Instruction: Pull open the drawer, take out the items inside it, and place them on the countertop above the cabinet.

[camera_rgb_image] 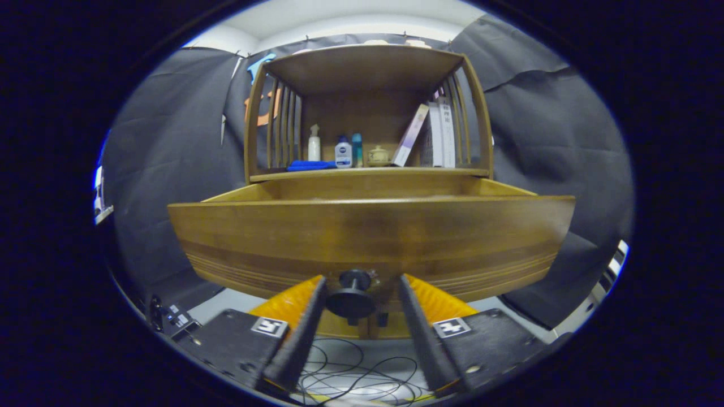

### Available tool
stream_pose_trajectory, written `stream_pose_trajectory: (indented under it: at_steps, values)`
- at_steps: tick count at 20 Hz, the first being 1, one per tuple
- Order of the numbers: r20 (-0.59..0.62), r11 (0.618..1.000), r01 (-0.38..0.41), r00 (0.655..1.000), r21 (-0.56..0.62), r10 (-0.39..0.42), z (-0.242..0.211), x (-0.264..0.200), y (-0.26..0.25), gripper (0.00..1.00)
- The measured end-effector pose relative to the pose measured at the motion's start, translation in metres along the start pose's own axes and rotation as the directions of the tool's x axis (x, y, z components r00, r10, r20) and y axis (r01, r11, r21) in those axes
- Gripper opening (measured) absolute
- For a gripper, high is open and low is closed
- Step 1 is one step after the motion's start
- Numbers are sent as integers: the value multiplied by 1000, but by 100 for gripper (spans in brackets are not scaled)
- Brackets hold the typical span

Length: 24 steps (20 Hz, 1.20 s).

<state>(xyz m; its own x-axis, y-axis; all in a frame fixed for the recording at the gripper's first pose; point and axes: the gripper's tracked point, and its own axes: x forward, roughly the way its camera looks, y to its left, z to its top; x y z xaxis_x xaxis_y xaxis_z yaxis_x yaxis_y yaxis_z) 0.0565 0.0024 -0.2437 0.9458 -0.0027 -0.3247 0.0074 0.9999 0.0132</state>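
The drawer (370, 234) stands pulled out from the wooden cabinet (367, 85), its wide front panel facing the camera. The upper edges of its side walls run back to the cabinet body. The inside of the drawer is hidden behind the front panel, so its contents cannot be told.

A dark round knob (350, 294) projects from the lower middle of the drawer front. The gripper (362, 288) is open: its two fingers (302, 322) stand on either side of the knob with a visible gap at each side. Neither finger presses on the knob, and the gripper has hold of nothing.

Above the drawer lies the tabletop (370, 172), which forms the floor of an open shelf with slatted sides. On this surface, from left to right:
- a flat blue item (310, 165) at the front;
- a white spray bottle (314, 144);
- a white bottle with a blue label (343, 152);
- a teal bottle (357, 150) just beside it;
- a small lidded jar (378, 155);
- several books (438, 135), the leftmost one tilted, the others upright against the right slats.

Below the fingers, loose black cables (350, 379) lie on a pale floor.
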Motion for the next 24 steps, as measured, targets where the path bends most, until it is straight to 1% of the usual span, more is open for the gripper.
stream_pose_trajectory:
  at_steps: [2,6,9,12,13,16,18,20,22,24]
  values:
    - [36,1000,-21,999,14,21,17,-11,9,100]
    - [112,996,-79,991,43,74,70,-31,17,100]
    - [179,995,-87,981,45,78,118,-38,15,100]
    - [187,993,-114,976,21,108,155,-32,21,100]
    - [200,994,-111,974,21,105,172,-27,19,99]
    - [231,998,-65,971,28,57,213,-10,9,98]
    - [193,999,-41,981,27,35,231,6,8,98]
    - [127,999,-26,992,38,21,242,29,9,99]
    - [57,998,-29,998,53,26,246,50,11,98]
    - [-36,997,-32,999,75,34,239,70,16,99]
